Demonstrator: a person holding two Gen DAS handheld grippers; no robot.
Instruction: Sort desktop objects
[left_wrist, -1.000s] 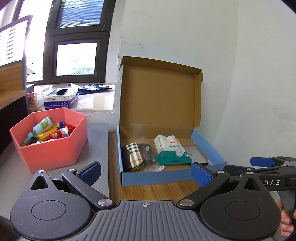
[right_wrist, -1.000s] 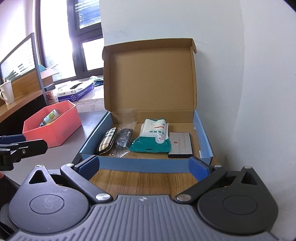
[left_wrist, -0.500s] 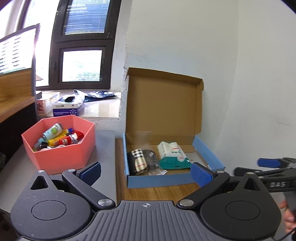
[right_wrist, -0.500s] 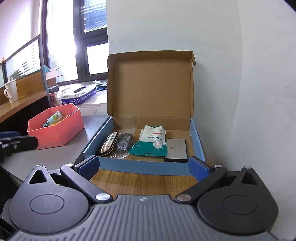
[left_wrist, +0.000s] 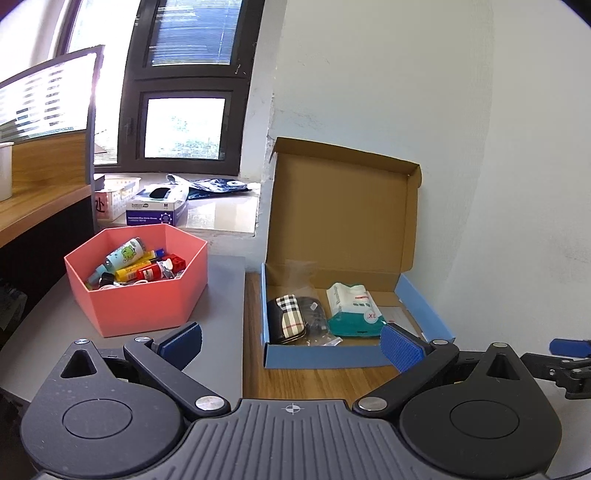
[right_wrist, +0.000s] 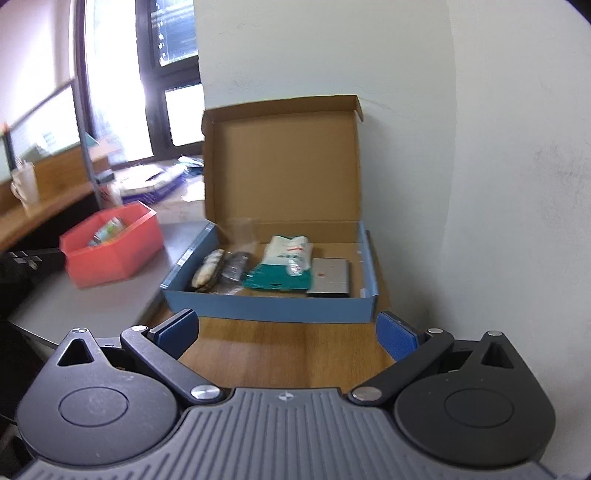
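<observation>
We held the left gripper (left_wrist: 290, 341) and the right gripper (right_wrist: 286, 334) wide open and empty, both short of the front wall of the cardboard box (left_wrist: 325, 356), our landmark throughout. Inside the box, from its left wall rightward, lay a plaid case (left_wrist: 290, 317), a bagged dark item (left_wrist: 314, 314), a green-and-white soft pack (right_wrist: 280, 267) and a flat grey case (right_wrist: 328, 277), each touching its neighbour.

We judged the soft pack light and yielding (it should deform under the pads), best pinched across its narrower white end. The grey case looked rigid and thin, lying flat; we expected its right-hand edge to offer the only purchase. The bag film looked slippery.

The raised lid (right_wrist: 282, 162) stood upright behind the box, limiting any approach from the rear. The white wall ran close to the right of the box. Left of the box, the bench (left_wrist: 218, 295) gave open room up to the pink hexagonal bin (left_wrist: 147, 306), already filled with small items.
</observation>
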